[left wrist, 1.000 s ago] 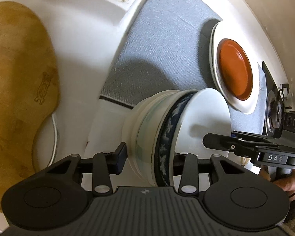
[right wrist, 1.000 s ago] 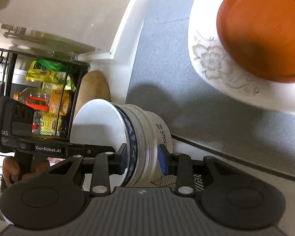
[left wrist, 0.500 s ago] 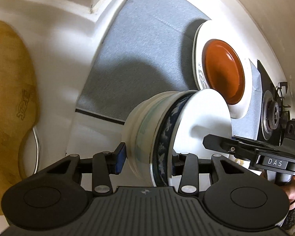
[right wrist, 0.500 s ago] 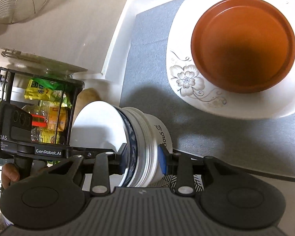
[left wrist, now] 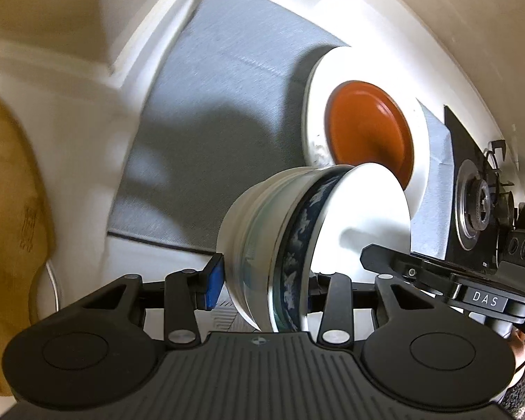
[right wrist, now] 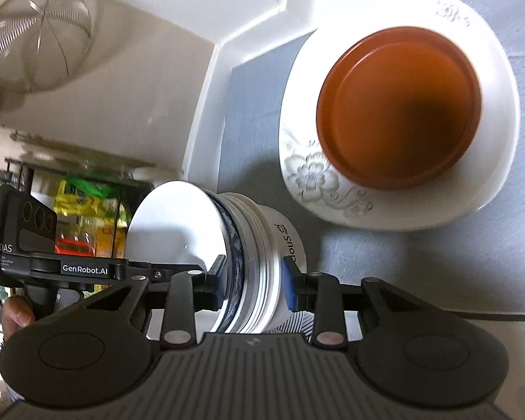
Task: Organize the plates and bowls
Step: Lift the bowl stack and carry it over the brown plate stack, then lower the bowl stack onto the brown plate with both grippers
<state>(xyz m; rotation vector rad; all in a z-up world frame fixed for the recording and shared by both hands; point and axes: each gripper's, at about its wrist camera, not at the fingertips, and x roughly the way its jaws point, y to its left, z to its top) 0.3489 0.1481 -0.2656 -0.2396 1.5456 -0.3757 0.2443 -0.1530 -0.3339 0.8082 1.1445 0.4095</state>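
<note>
Gripping from opposite sides, both tools hold one stack of bowls [left wrist: 297, 245] turned on its side above the near edge of the grey mat [left wrist: 210, 122]. At the far left of the left wrist view a wooden board [left wrist: 7, 217] leans by the white counter [left wrist: 87, 140]. Next comes the left gripper [left wrist: 262, 280], its fingers closed down to the width of the stack: the blue pad [left wrist: 214, 281] presses the white bottom bowl, and the other finger sits inside the top bowl, behind its blue patterned rim. Past the stack, toward the mat's right edge, a white flowered plate [left wrist: 313, 112] carries a brown dish [left wrist: 371, 129]; a gas burner [left wrist: 472, 206] lies further right.

In the right wrist view, a wire rack [right wrist: 87, 217] of packets stands at the left, a mesh strainer [right wrist: 35, 52] above it. The right gripper [right wrist: 253, 283] is likewise clamped across the stack [right wrist: 255, 262], one finger inside the top bowl, one blue pad on the base. The plate [right wrist: 308, 175] and dish [right wrist: 399, 112] rest on the mat [right wrist: 402, 280], just beside the stack.
</note>
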